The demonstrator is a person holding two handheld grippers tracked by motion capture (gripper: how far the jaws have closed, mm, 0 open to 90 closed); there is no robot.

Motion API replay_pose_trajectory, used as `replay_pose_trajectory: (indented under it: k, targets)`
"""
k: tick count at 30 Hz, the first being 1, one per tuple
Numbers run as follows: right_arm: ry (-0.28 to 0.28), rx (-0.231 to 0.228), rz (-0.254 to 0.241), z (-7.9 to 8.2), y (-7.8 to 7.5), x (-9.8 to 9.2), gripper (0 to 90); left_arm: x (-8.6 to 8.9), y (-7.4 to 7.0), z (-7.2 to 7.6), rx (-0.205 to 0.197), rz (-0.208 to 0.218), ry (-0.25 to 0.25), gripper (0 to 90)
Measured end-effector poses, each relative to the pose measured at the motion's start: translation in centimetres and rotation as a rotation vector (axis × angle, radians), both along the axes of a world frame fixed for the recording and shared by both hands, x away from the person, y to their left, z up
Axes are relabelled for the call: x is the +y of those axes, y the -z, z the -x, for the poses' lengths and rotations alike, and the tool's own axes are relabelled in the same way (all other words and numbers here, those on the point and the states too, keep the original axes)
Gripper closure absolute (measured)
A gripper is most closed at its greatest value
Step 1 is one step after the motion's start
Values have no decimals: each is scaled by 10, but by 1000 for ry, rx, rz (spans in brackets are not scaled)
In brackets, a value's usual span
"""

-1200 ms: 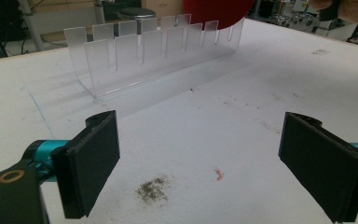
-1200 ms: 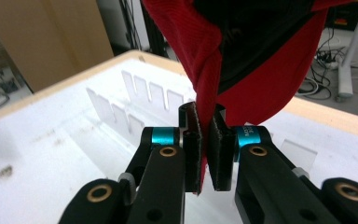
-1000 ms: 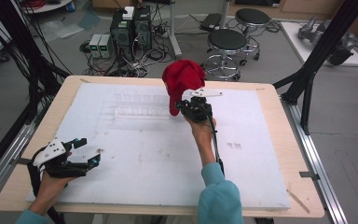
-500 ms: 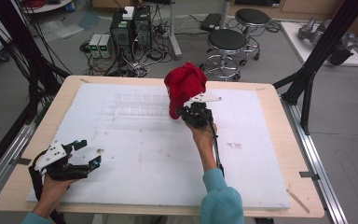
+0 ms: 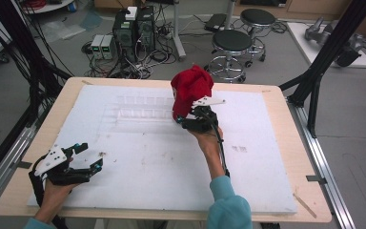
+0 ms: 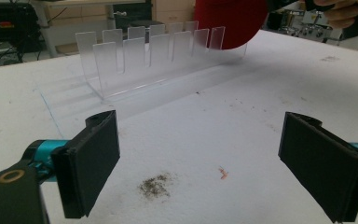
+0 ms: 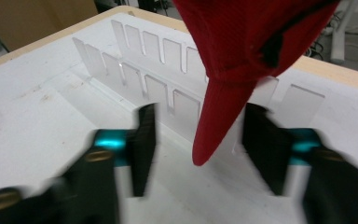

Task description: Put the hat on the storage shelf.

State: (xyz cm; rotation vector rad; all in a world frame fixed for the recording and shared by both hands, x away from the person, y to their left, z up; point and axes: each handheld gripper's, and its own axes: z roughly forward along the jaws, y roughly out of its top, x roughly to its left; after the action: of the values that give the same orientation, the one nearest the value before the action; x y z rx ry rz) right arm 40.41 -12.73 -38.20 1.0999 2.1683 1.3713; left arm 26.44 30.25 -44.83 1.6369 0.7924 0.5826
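Two pads of right hand-held gripper [image 7: 198, 149] just spread, releasing red fabric cap [image 7: 242, 51] onto clear slotted acrylic rack [image 7: 140, 70] ahead; back out straight, avoid snagging brim; left hand-held gripper [image 6: 198, 163] idle, spread wide

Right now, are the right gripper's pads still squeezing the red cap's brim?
No: in the right gripper view the pads stand apart on either side of the red cap's brim, the jaws having just opened.
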Motion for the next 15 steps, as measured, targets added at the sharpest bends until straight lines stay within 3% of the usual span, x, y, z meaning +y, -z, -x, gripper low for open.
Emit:
replay_pose_trajectory:
  k: [2, 4, 6, 10, 15]
  targets:
    - [17, 24, 23, 4, -2, -1, 258, 1, 0, 0, 1, 5, -7, 128]
    - [13, 20, 65, 12, -7, -3, 229, 2, 0, 0, -4, 10, -9, 128]
    - [9, -22, 64, 26, -10, -10, 218, 2, 0, 0, -6, 19, -18, 128]
    - [30, -8, 61, 47, -17, -24, 134, 4, 0, 0, -18, 23, -21, 128]
    - [22, -82, 18, 80, -38, -41, 126, 4, 1, 1, -26, 25, -30, 128]
